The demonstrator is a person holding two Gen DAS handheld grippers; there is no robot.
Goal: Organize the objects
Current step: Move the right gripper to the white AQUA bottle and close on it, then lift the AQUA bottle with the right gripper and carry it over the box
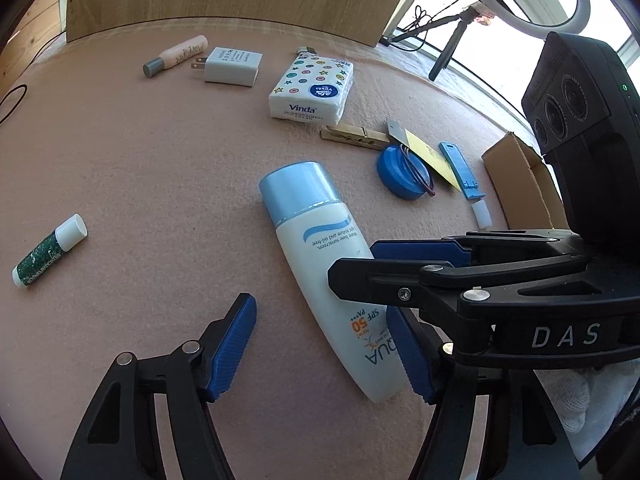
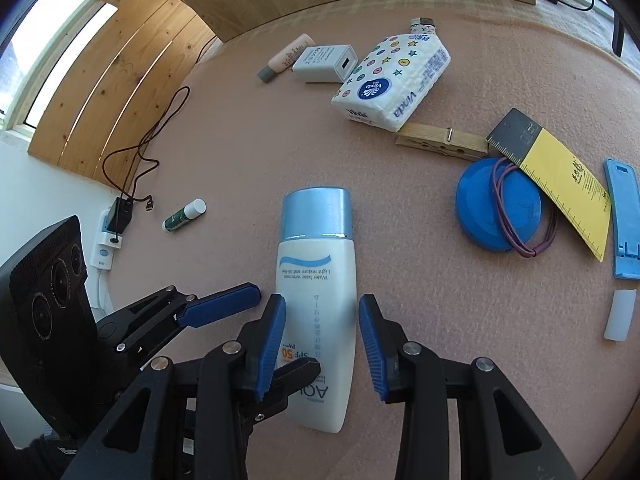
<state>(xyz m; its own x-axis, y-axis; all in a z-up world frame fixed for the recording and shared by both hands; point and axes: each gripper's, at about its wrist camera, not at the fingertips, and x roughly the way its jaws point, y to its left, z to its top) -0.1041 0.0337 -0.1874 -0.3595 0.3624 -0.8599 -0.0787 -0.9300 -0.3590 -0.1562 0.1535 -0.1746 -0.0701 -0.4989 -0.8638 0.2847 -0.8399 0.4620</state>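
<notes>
From the left wrist view, the left tongs (image 1: 324, 350) stand spread over the pink felt-covered counter (image 1: 160, 184), the white sunscreen bottle with a pale blue cap (image 1: 316, 248) lying flat between their blue pads, untouched; the right tongs (image 1: 400, 264) reach in across its lower half. From the right wrist view, the right tongs (image 2: 322, 344) are spread astride the bottle's body, pads just beside each flank; closing squarely at mid-body should hold best. The left tongs crowd the bottle's left. A blue round lid (image 2: 498, 210), wooden clothespin (image 2: 440, 142) and patterned tissue pack (image 2: 394, 78) lie well apart.
</notes>
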